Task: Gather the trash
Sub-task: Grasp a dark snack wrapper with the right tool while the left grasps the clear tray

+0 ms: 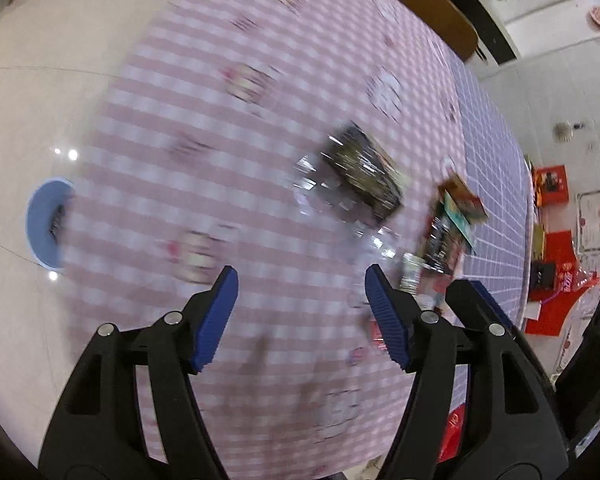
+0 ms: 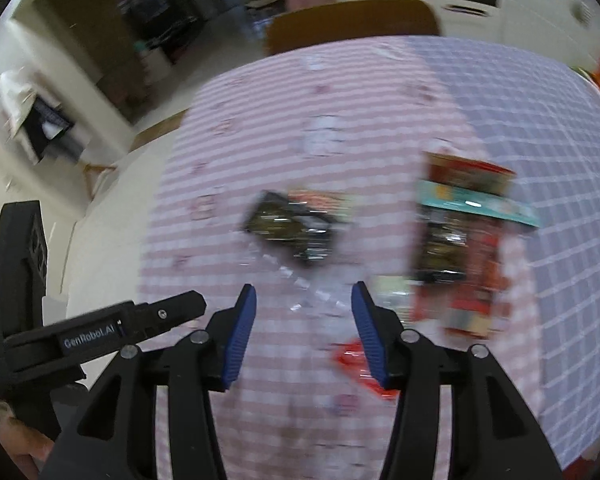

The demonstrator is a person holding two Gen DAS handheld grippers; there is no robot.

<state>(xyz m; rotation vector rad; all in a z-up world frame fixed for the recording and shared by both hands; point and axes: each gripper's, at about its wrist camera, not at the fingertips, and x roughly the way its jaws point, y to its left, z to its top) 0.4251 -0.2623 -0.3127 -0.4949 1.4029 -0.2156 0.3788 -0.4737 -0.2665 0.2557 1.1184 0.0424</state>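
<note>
At twelve o'clock ahead of your tongs lay the dark wrapper [image 2: 294,232] on the checked tablecloth [image 2: 228,168] | long axis ran ten to four o'clock | right gripper [image 2: 304,332] nearer, jaws apart, empty | left gripper [image 1: 300,316] likewise gaping, nothing held (wrapper at one o'clock) | blue bin [image 1: 44,226] at nine o'clock.

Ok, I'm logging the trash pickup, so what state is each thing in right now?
left gripper: open, empty
right gripper: open, empty
dark wrapper: lying on the table, untouched
clear plastic: crumpled, on the table
red wrapper: flat on the table
blue bin: on the floor, open-topped
</note>
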